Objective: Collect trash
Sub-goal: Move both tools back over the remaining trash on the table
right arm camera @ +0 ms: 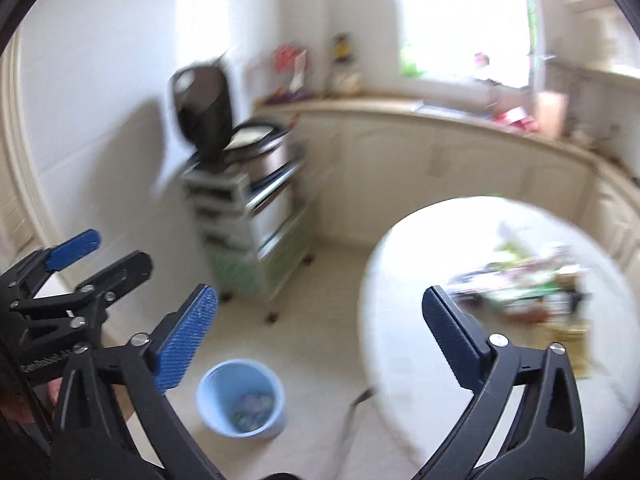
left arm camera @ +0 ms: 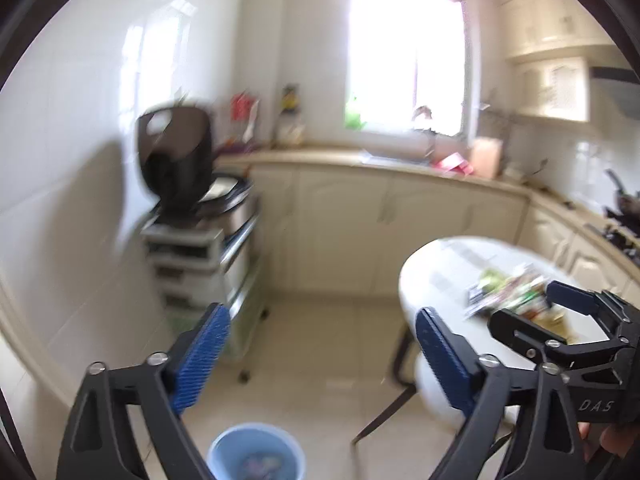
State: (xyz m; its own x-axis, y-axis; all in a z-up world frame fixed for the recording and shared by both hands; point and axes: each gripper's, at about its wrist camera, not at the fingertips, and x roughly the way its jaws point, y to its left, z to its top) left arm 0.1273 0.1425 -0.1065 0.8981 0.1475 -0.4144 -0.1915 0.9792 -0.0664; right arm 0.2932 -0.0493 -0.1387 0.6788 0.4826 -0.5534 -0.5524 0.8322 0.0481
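A light blue bin [left arm camera: 256, 454] stands on the tiled floor below both grippers, with crumpled trash inside [right arm camera: 253, 406]. On the round white table [right arm camera: 404, 320] lies a blurred heap of wrappers and packets [right arm camera: 536, 284], also seen in the left wrist view [left arm camera: 516, 296]. My left gripper [left arm camera: 320, 356] is open and empty above the floor between bin and table. My right gripper [right arm camera: 320, 344] is open and empty too, held over the gap between bin [right arm camera: 242, 398] and table. In the left wrist view the right gripper [left arm camera: 532, 308] hangs over the table edge [left arm camera: 412, 280].
A white drawer cart [left arm camera: 200, 264] with an open-lidded cooker [left arm camera: 180, 160] on top stands by the left wall. Cream cabinets and a counter [left arm camera: 380, 168] run under the window. Dark table legs [left arm camera: 384, 408] stand right of the bin. A stove [left arm camera: 622, 220] sits far right.
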